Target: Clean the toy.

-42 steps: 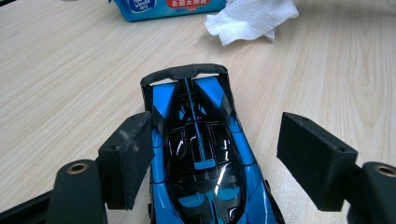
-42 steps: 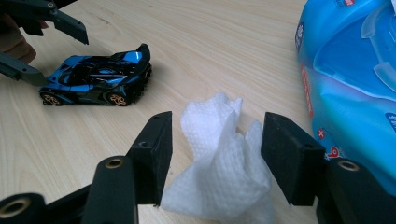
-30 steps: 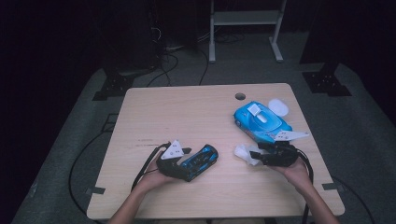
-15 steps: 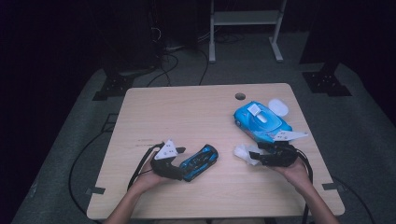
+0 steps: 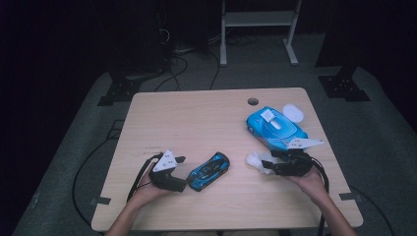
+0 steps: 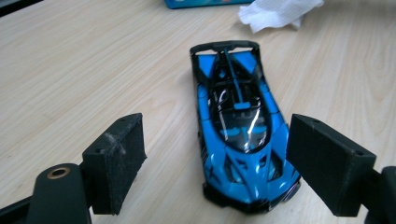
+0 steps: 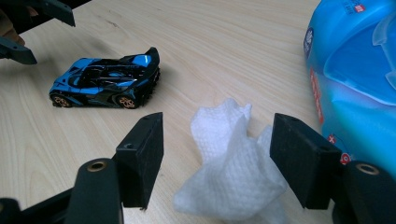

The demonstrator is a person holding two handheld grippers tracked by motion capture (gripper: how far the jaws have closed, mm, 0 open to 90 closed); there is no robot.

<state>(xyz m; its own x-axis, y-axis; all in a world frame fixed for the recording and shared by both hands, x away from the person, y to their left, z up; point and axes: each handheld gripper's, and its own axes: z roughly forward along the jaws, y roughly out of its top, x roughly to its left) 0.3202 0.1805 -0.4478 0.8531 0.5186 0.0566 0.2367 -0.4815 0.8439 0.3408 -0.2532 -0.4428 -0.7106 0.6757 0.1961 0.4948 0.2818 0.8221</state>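
Left hand-held gripper [image 6: 219, 163] is sitting low at the near-left part of the table [image 5: 196, 118], jaws standing wide & having just been opening. The blue toy car [image 6: 238, 130] is lying on its wheels w/ its near end between the two pads, not pressed by either: there's a clear gap on one side, the other pad is just beside the car's flank. In the high view the left hand-held gripper [image 5: 183, 173] is resting in the person's left hand [image 5: 147, 189] and the toy car [image 5: 210, 170] is lying at an angle near the table's middle front.

Right hand-held gripper [image 7: 217, 158] is also standing wide, jaws having just been opening, w/ a crumpled white wipe [image 7: 231, 168] lying on the table between the pads; neither pad is squeezing it. Blue wipes pack [image 7: 355, 74] is lying just beside that hand-held gripper. In the high view the wipe [image 5: 256, 161] is just left of the right hand-held gripper [image 5: 268, 166], and the wipes pack [image 5: 275, 129] is sitting behind it, lid flipped open
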